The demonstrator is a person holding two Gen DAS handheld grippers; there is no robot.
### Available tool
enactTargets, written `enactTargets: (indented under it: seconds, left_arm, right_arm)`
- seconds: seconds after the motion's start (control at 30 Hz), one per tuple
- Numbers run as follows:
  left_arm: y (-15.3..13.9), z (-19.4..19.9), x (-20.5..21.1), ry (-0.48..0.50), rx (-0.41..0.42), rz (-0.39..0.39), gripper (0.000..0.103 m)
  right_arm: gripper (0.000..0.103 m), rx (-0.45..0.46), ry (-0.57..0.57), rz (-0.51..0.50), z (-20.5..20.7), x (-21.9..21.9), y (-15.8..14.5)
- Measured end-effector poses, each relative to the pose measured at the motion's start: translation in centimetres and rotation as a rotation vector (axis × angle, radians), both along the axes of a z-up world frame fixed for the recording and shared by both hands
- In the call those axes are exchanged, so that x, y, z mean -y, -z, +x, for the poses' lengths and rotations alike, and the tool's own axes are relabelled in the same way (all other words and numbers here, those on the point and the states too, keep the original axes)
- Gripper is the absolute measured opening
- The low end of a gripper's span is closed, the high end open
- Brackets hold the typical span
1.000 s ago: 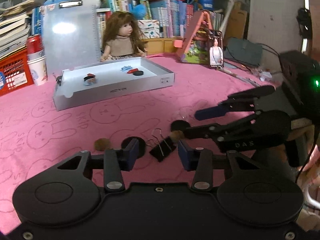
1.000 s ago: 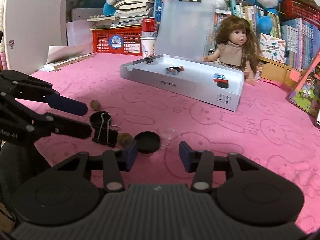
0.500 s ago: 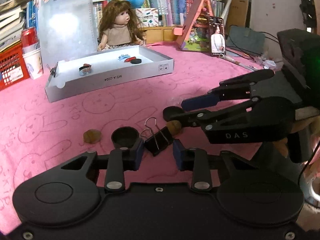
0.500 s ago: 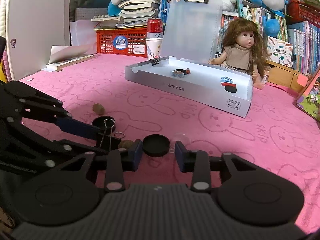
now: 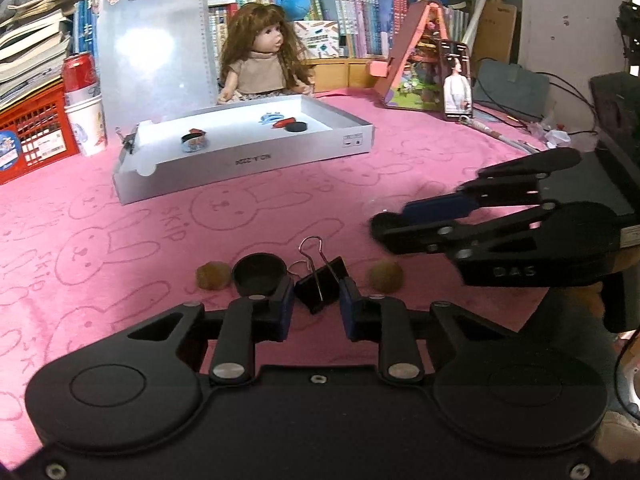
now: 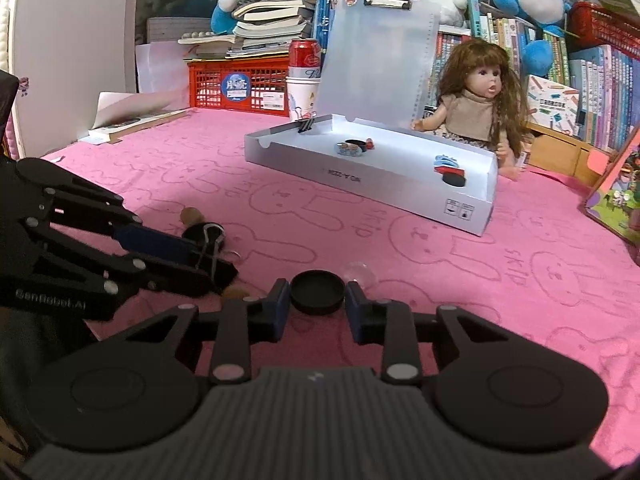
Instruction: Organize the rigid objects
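A pink cloth (image 5: 120,216) printed with darker pink rabbit outlines and the word "SKIP" covered the table. On it lay a black binder clip (image 5: 320,284) with silver wire handles, a black round cap (image 6: 317,297) and two brown balls (image 5: 385,276). Both black grippers carried dark blue pads (image 5: 285,308). Farther off stood a white box (image 5: 244,160), a brown-haired doll (image 5: 260,56) in beige, a red can (image 5: 79,71) and a red crate (image 6: 240,84).
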State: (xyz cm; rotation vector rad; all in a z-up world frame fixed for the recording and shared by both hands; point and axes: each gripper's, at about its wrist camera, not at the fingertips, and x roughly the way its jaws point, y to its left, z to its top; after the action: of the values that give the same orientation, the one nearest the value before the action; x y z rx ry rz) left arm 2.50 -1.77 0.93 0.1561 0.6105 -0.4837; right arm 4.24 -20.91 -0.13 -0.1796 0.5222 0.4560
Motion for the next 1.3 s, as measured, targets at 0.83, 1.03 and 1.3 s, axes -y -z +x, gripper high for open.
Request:
enactTargets:
  seconds: [0.83, 1.03, 1.3]
  left_arm:
    - [0.1, 1.3, 2.4, -0.220, -0.009, 0.024, 0.036]
    - [-0.1, 1.5, 2.4, -0.215, -0.004, 0.021, 0.035]
    - [-1.1, 1.9, 2.5, -0.207, 0.039, 0.004, 0.035]
  right_arm:
    - [0.036, 0.000, 0.053, 0.016, -0.7, 1.2, 0.3]
    - [0.036, 0.000, 0.058, 0.026, -0.6, 1.4, 0.5]
    - [0.038, -0.001, 0.065, 0.030, -0.5, 1.5, 0.5]
